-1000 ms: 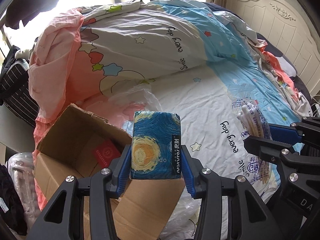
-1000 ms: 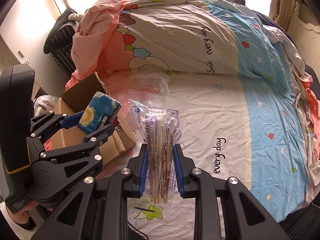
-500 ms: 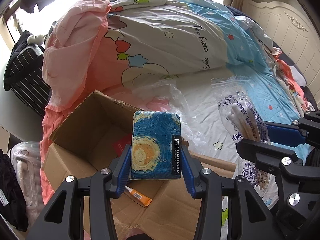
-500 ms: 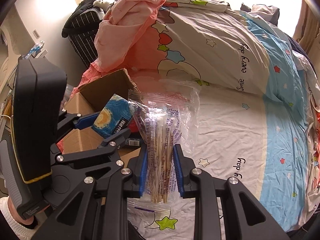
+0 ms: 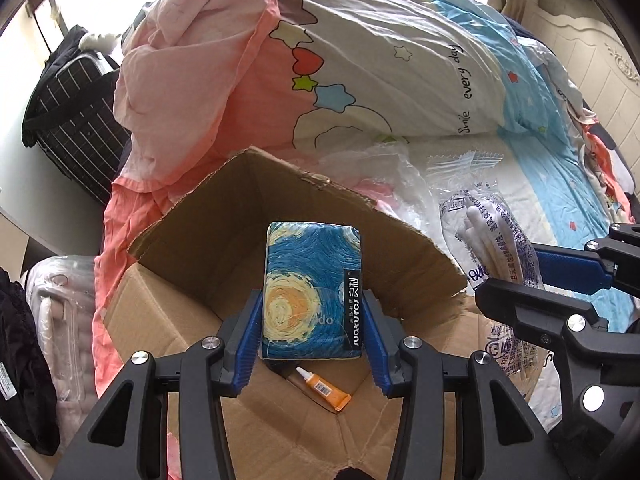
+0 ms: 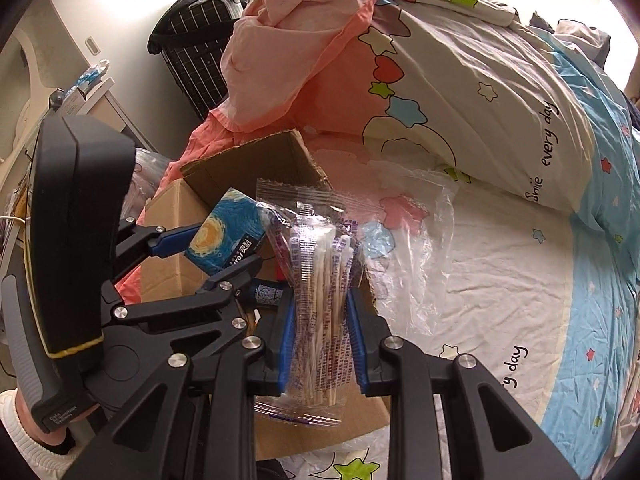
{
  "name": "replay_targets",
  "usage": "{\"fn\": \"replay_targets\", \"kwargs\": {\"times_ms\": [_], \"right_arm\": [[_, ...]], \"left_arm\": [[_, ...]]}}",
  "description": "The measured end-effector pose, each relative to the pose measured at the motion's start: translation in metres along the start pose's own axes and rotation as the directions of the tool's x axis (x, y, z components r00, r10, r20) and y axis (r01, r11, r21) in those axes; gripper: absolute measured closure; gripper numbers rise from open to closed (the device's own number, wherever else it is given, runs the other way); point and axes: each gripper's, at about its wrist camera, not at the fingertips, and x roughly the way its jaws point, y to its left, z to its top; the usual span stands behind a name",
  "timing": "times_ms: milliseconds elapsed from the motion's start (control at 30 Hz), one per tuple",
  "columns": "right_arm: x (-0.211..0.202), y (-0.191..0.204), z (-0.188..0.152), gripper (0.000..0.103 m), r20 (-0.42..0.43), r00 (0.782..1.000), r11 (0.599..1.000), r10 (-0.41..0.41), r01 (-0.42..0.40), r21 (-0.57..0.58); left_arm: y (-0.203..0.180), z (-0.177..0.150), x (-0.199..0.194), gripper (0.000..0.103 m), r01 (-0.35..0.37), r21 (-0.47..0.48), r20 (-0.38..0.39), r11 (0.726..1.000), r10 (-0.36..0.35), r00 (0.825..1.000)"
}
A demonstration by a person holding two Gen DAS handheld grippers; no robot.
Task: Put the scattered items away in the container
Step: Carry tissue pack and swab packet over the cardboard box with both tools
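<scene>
While clamped, tissue pack (image 5: 313,292) stands upright.

Daylight is pouring in from the top of both views, blowing the upper edge out to white glare and leaving the quilt (image 5: 360,80) evenly bright. Shadow is pooling inside the cardboard box (image 5: 248,248). Fisheye bending is curving the edges, dark vignetting is closing the corners, and the centres are staying sharp.

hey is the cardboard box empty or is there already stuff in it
Not empty. An orange tube lies on the floor of the cardboard box, below the tissue pack that the left gripper holds over the opening.
</scene>
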Motion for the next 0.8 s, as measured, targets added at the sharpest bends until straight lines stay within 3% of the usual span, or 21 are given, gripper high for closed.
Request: {"fn": "replay_targets", "kwargs": {"times_ms": [800], "right_arm": [[0.037, 0.02, 0.008, 0.08, -0.048, 0.999, 0.999, 0.0, -0.002, -0.048]], "left_arm": [[0.031, -0.014, 0.032, 0.056, -0.019, -0.045, -0.054, 0.999, 0.017, 0.998]]}}
